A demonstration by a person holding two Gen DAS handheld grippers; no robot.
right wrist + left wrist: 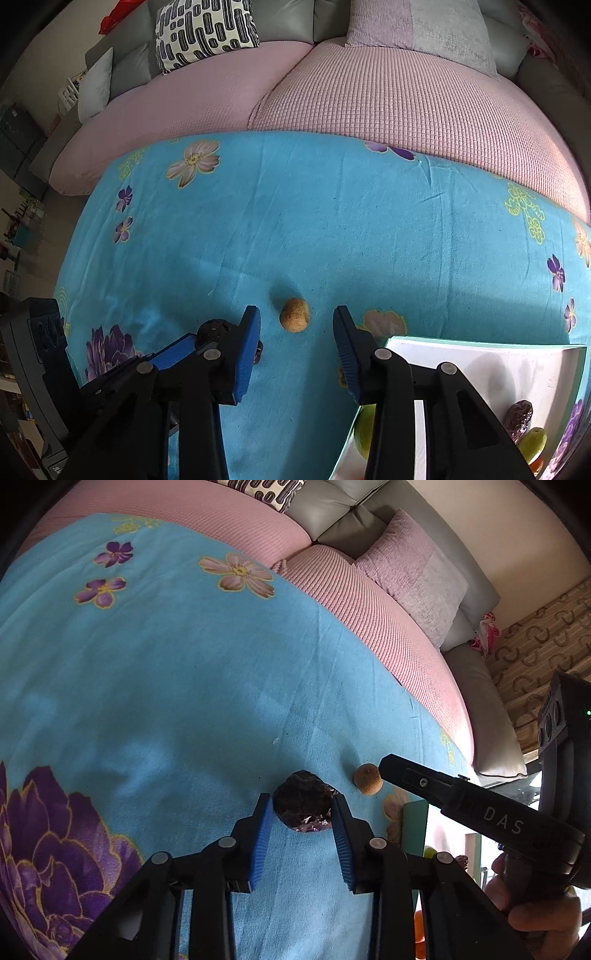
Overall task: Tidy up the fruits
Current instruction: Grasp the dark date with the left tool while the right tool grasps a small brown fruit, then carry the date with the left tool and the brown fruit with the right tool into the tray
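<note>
Blanket point(332, 229), blue and floral, carries everything. Left gripper point(303, 808), jaws spread, brackets a dark wrinkled fruit point(303, 799). Right of that fruit, a tan fruit point(294, 314) lies ahead of the right gripper point(295, 328), jaws spread. Farther right, a white tray point(517, 365) holds more fruit.

— What fruit do you have out on the blue floral cloth point(332, 229)?

— A dark, wrinkled, purplish-black fruit point(303, 802) and a small, round tan speckled fruit point(294, 319), near each other.

— And off the cloth?

— In the white tray point(461, 354) at its edge: a wrinkled brown date point(520, 421) and two green fruits point(532, 443).
</note>
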